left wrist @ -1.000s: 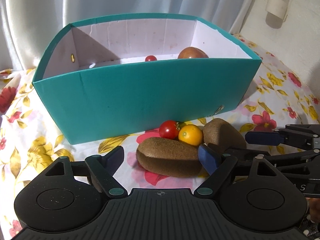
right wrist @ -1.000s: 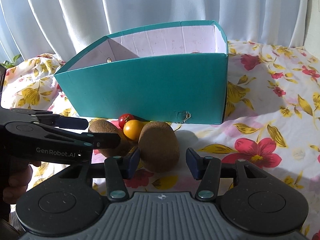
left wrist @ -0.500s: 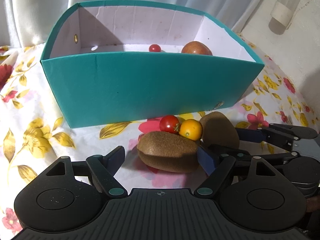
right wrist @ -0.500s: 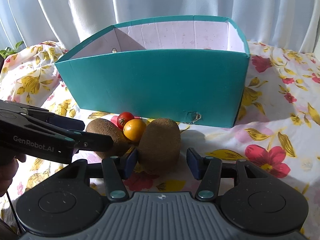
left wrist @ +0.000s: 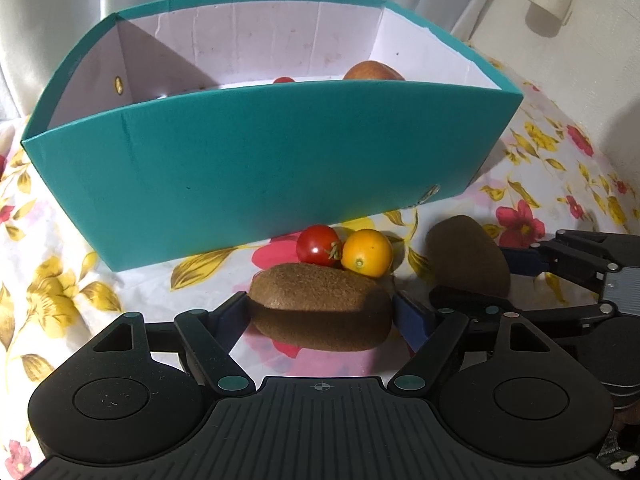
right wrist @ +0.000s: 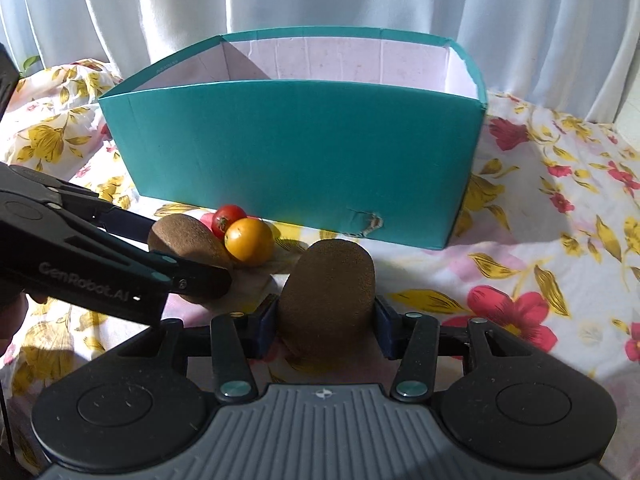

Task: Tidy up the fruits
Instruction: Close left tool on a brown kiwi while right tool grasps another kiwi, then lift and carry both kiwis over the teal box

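Note:
Two brown kiwis lie on the floral cloth in front of a teal box (left wrist: 280, 168) (right wrist: 296, 152). My left gripper (left wrist: 320, 312) (right wrist: 176, 252) is closing, its pads touching both ends of the sideways kiwi (left wrist: 320, 300) (right wrist: 180, 236). My right gripper (right wrist: 326, 320) (left wrist: 480, 276) is also closing, its pads against the sides of the other kiwi (right wrist: 328, 292) (left wrist: 464, 256). A red cherry tomato (left wrist: 317, 245) (right wrist: 229, 216) and an orange tomato (left wrist: 367, 253) (right wrist: 249, 240) sit between the kiwis and the box. Inside the box are an apple (left wrist: 374, 72) and a small red tomato (left wrist: 283, 79).
The floral cloth (right wrist: 540, 240) spreads out to the right of the box. White curtains (right wrist: 320, 0) hang right behind it. A hand (right wrist: 12, 312) holding the left gripper shows at the left edge of the right wrist view.
Both grippers moved in around their kiwis and narrowed onto them. The right-hand kiwi, which leaned on the orange tomato, now sits apart from it.

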`<state>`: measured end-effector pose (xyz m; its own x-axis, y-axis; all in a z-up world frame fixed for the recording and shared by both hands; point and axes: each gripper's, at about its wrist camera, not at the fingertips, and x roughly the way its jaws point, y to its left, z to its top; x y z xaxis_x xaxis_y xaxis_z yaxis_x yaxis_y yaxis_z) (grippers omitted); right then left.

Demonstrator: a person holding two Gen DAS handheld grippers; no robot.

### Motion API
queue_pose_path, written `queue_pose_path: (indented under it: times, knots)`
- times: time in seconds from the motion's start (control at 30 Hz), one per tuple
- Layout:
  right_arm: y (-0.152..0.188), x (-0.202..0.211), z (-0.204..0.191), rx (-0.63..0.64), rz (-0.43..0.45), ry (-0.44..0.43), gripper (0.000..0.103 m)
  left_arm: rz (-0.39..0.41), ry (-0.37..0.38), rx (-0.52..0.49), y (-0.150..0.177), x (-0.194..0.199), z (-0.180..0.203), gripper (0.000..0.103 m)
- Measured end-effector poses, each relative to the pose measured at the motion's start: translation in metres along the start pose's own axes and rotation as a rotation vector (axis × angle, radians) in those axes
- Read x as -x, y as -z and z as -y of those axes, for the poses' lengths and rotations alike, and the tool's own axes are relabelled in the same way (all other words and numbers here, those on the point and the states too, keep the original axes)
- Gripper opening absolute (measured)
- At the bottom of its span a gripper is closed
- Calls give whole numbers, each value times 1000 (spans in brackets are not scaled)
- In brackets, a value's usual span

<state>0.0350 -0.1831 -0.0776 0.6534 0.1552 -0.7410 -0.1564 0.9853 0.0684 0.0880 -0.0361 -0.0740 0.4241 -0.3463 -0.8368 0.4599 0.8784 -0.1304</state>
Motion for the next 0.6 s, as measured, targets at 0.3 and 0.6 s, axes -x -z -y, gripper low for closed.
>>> queue_pose_path:
  times: [0.3, 0.6]
  knots:
    - [9, 0, -5, 45, 23, 44, 49, 8, -30, -40, 1, -4, 5, 81]
    - [13, 9, -4, 24, 69, 64, 48, 64, -72, -81, 10, 15, 10, 80]
